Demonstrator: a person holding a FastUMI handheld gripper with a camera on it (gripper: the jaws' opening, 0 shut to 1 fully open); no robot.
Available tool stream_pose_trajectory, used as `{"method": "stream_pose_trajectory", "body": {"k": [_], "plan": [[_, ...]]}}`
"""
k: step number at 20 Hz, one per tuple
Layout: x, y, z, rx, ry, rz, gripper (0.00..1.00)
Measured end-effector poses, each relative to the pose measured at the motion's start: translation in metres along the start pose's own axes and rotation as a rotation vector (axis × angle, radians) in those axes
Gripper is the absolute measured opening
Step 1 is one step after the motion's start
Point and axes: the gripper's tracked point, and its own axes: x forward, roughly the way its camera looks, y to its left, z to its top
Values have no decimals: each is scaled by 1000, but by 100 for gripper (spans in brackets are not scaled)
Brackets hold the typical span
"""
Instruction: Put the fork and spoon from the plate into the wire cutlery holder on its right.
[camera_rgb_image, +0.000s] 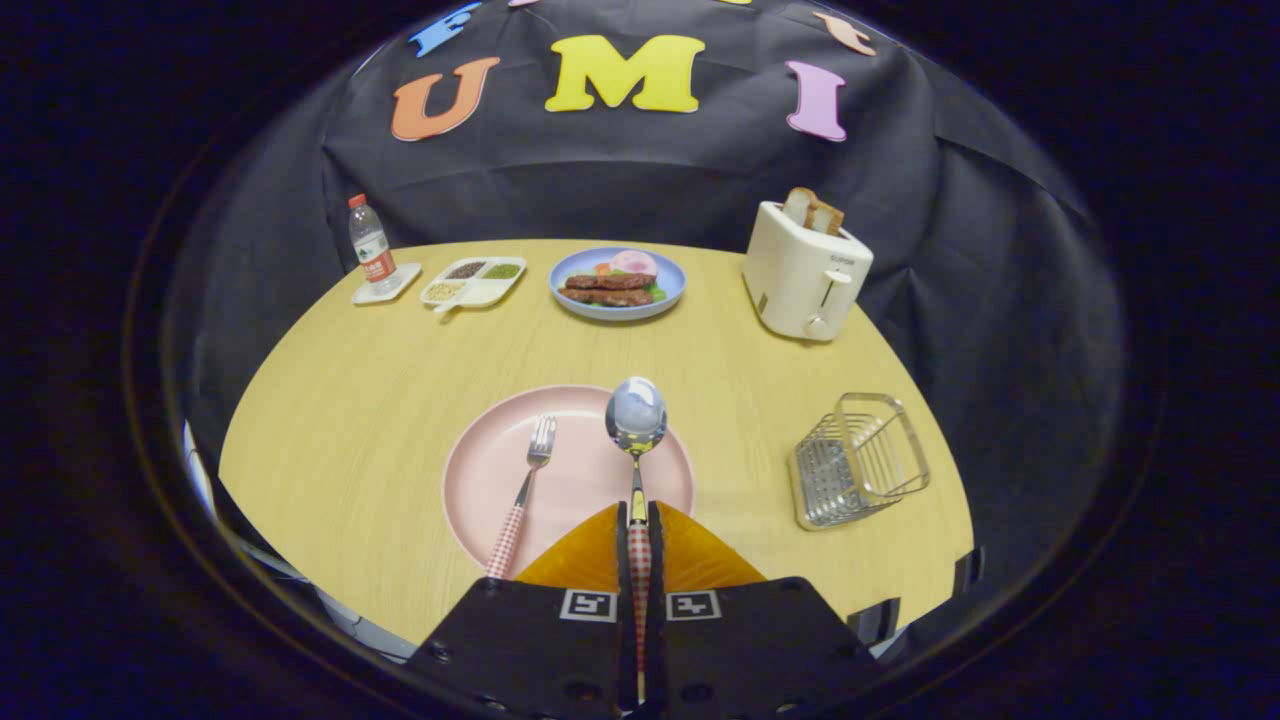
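One piece of cutlery was already in hand: the spoon (636, 440) ran straight forward out of the gripper (638, 520), its checked handle pinched between the two fingers (625, 545), which stood drawn in narrow with a pad on each side of it. Its bowl pointed away from the fingers and hung over the pink plate (480, 470); whether it was lifted clear of the plate or resting on it could not be told from this angle. The rear of the handle ran back into the gripper body and was lost there.

What the coming move turned on was the wire cutlery holder (860, 460), which stood on the bench (350, 380) off to the right of the fingers and apart from the plate's rim, with bare bench between them. It appeared tilted or lying over, its open mouth facing up and toward the far right; the fisheye bend made its true posture hard to judge. The spoon's long axis lay along the fingers, so by my reading it would need carrying rightward and turning to enter that mouth.

Beside the fingers on the left, the fork (523, 495) lay on the plate, tines pointing away, its checked handle slanting back toward the near rim, where its end met the finger housing. It was untouched and nearly parallel to the spoon.

Beyond the plate stood a blue plate of food (617, 283), a toaster (805, 272), a divided dish (474, 281) and a water bottle (370, 243), all well clear of the path.
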Motion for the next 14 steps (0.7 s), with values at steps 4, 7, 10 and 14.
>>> {"method": "stream_pose_trajectory", "body": {"k": [4, 7, 10, 14], "plan": [[-25, -48, 17, 11, 1, -22, 3], [-38, -87, 27, 20, 9, -42, 3], [-46, -118, 27, 17, 40, -52, 3], [-50, -146, 26, 30, 91, -46, 3]]}}
